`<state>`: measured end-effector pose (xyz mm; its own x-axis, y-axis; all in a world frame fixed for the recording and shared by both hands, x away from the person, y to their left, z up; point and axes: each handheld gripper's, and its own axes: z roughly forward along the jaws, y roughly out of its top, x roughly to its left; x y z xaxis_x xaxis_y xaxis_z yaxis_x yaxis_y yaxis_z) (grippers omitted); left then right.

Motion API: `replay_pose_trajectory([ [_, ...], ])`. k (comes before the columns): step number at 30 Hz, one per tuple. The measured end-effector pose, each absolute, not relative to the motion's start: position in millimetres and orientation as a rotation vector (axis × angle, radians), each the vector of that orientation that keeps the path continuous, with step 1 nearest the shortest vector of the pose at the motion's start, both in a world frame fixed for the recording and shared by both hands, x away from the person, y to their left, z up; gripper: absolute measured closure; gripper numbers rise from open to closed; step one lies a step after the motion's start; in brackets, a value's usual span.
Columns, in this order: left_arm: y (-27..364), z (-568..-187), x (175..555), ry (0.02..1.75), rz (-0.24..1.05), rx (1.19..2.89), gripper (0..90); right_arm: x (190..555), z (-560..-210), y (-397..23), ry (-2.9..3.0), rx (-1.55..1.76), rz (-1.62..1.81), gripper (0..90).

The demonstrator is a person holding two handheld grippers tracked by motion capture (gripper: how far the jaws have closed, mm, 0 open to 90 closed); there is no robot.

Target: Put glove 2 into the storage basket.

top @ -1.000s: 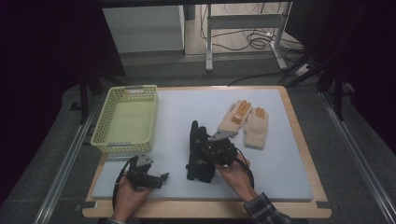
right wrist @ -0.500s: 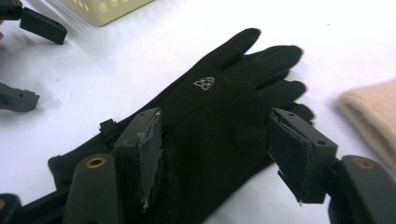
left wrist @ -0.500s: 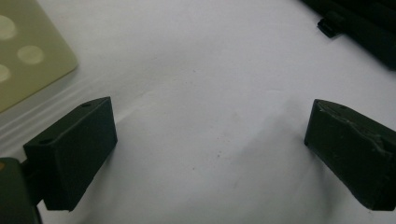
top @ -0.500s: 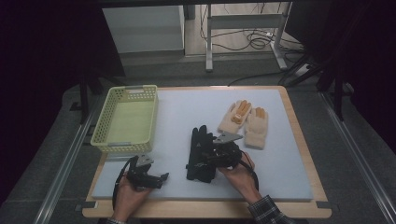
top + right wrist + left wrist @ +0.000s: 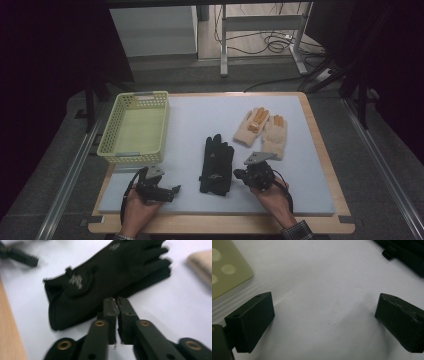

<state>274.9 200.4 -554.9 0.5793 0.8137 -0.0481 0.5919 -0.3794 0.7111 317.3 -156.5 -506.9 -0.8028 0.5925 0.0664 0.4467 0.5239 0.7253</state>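
Note:
A pair of black gloves lies flat in the middle of the white mat, fingers pointing away. My right gripper rests just right of their cuffs. In the right gripper view its jaws have just been closing and now stand pressed together with nothing between them, and the black gloves lie just beyond the tips. My left gripper sits near the front left of the mat. In its own view it stands open over bare mat. A tan pair of gloves lies farther back on the right.
A pale green basket stands at the mat's left, and its corner is close to the left gripper. The table's wooden edge frames the mat. Stands and cables are on the floor behind the table.
My right gripper has drawn back to the right and toward the near edge, off the black gloves, and its jaws have come together. The left gripper has stayed where it was.

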Motion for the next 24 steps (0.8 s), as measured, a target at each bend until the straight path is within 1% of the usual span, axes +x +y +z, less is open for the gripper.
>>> replay_pose_trajectory([
  [5, 200, -555, 275, 1.115, 0.405, 2.11, 2.7, 310, -521, -155, 2.622, 0.887, 1.148, 88.4],
  [9, 200, -555, 275, 1.115, 0.406, 2.109, 2.8, 307, -531, -144, 2.65, 0.861, 1.148, 88.5],
  [19, 200, -555, 275, 1.115, 0.406, 2.11, 2.8, 307, -533, -124, 2.668, 0.816, 1.169, 88.4],
  [24, 200, -555, 275, 1.115, 0.406, 2.111, 2.7, 310, -534, -107, 2.666, 0.797, 1.165, 88.2],
])
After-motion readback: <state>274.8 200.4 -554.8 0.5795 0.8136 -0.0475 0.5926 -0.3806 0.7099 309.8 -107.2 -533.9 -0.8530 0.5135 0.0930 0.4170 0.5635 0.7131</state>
